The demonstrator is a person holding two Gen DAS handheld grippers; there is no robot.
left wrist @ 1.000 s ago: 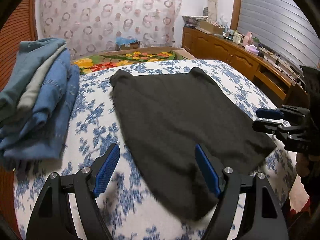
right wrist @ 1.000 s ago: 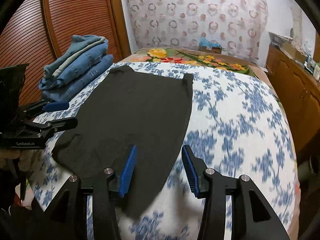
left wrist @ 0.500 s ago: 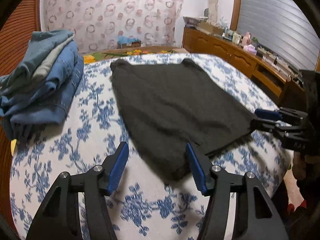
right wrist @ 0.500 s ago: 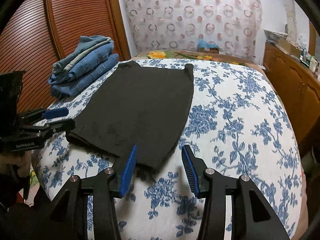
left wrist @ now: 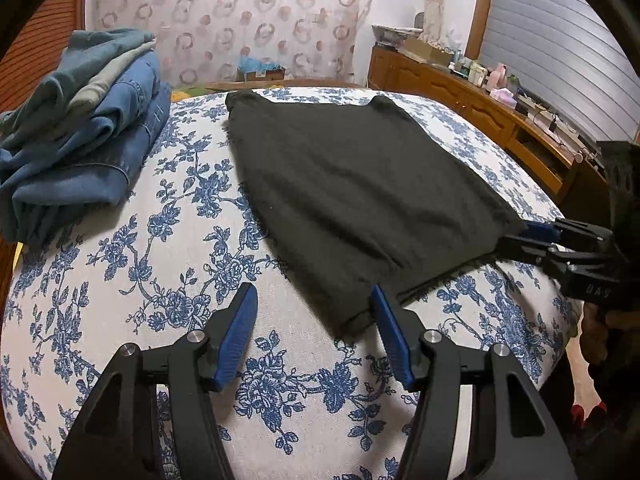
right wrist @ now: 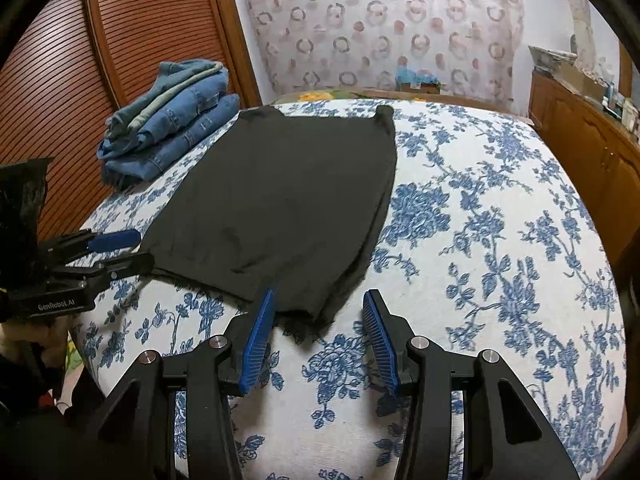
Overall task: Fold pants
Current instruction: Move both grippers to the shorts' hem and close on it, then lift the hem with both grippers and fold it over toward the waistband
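Dark grey pants (left wrist: 352,184) lie folded flat on the bed, also seen in the right wrist view (right wrist: 280,200). My left gripper (left wrist: 314,316) is open, low over the bed, with the pants' near left corner between its blue fingers. My right gripper (right wrist: 318,312) is open, with the pants' near right corner between its fingers. Each gripper shows in the other's view: the right one (left wrist: 532,238) at the pants' right corner, the left one (right wrist: 128,248) at the left corner. Neither is closed on the cloth.
A stack of folded blue jeans (left wrist: 76,136) sits at the bed's far left, also in the right wrist view (right wrist: 172,120). The bedspread (left wrist: 120,264) is white with blue flowers. A wooden dresser (left wrist: 480,108) runs along the right; a slatted wardrobe (right wrist: 120,40) stands left.
Both grippers have dropped lower and pulled back towards the bed's near edge, so the pants' near corners now lie between the fingers. The left gripper's fingers have narrowed somewhat.
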